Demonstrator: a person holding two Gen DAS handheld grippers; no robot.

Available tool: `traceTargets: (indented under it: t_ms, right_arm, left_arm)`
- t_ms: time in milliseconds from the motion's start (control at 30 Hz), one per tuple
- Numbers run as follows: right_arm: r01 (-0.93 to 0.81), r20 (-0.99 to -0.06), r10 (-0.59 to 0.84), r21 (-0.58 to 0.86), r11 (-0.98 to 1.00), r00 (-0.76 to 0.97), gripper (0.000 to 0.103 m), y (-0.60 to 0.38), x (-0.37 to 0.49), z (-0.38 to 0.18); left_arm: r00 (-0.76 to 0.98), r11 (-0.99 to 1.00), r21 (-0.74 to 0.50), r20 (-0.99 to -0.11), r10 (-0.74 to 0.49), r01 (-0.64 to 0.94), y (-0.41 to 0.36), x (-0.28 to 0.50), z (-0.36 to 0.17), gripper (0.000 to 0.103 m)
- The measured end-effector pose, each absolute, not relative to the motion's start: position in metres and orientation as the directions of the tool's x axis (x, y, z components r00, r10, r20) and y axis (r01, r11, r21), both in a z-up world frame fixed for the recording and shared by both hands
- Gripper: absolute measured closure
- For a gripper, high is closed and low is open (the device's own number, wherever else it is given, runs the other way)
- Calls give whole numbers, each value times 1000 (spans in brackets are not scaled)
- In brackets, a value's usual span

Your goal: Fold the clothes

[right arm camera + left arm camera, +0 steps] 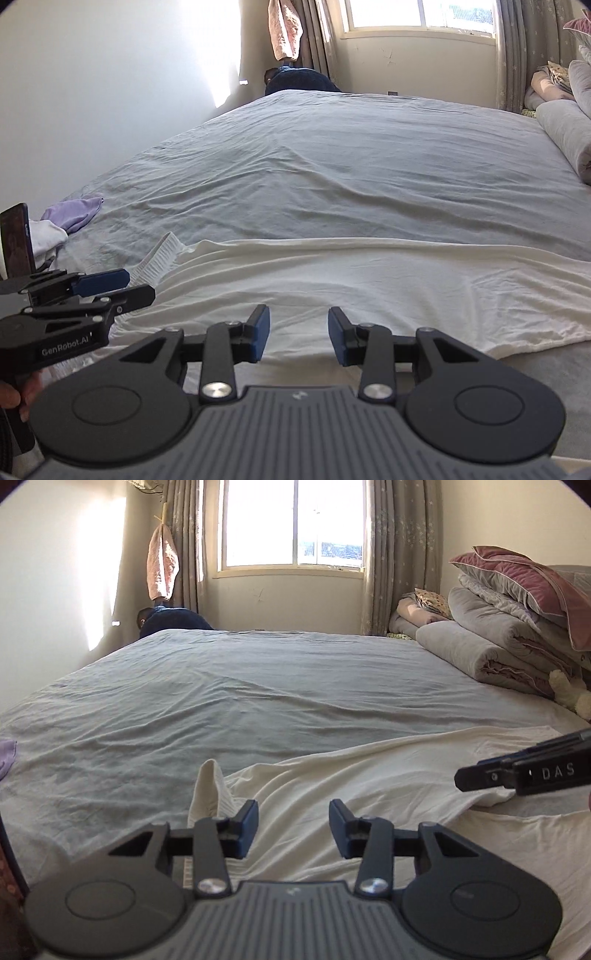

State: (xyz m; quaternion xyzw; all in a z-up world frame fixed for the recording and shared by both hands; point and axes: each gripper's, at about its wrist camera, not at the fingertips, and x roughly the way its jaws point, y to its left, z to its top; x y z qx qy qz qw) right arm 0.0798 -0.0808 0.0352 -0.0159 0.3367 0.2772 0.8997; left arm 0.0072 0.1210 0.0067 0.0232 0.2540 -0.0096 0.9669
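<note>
A cream-white garment (pixel 369 786) (pixel 351 280) lies spread flat across the near part of the grey bed sheet (pixel 221 686) (pixel 351 158). Its ribbed cuff (pixel 162 254) points left, and in the left wrist view a sleeve end (pixel 210 786) stands up in a fold. My left gripper (pixel 293 827) (pixel 136 286) hovers over the garment's left part, open, with nothing between its blue pads. My right gripper (pixel 298 338) is over the garment's near edge, open and empty too. Only its fingers (pixel 480 777) show in the left wrist view, at the right edge.
A lilac cloth (pixel 75 212) (pixel 5 757) and a white cloth (pixel 48 236) lie at the bed's left edge, beside a phone (pixel 16 240). Rolled grey quilts (pixel 480 650) and a pink pillow (pixel 524 579) are stacked at the right. A window (pixel 291 520) and curtains stand beyond the bed.
</note>
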Motion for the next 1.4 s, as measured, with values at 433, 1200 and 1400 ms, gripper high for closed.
traceTargets:
  t_ms: [433, 1200, 1400]
  right_arm:
    - [-564, -715, 432, 64, 823, 549, 64, -4, 167, -2]
    - [-528, -660, 418, 39, 849, 624, 60, -53, 190, 25]
    - [-367, -690, 262, -6, 930, 675, 59, -145, 179, 23]
  left_arm:
    - [827, 999, 42, -560, 51, -33, 132, 33, -21, 58]
    - [843, 997, -34, -537, 37, -66, 150, 38, -11, 50]
    - [799, 981, -31, -585, 140, -194, 169, 44, -15, 45]
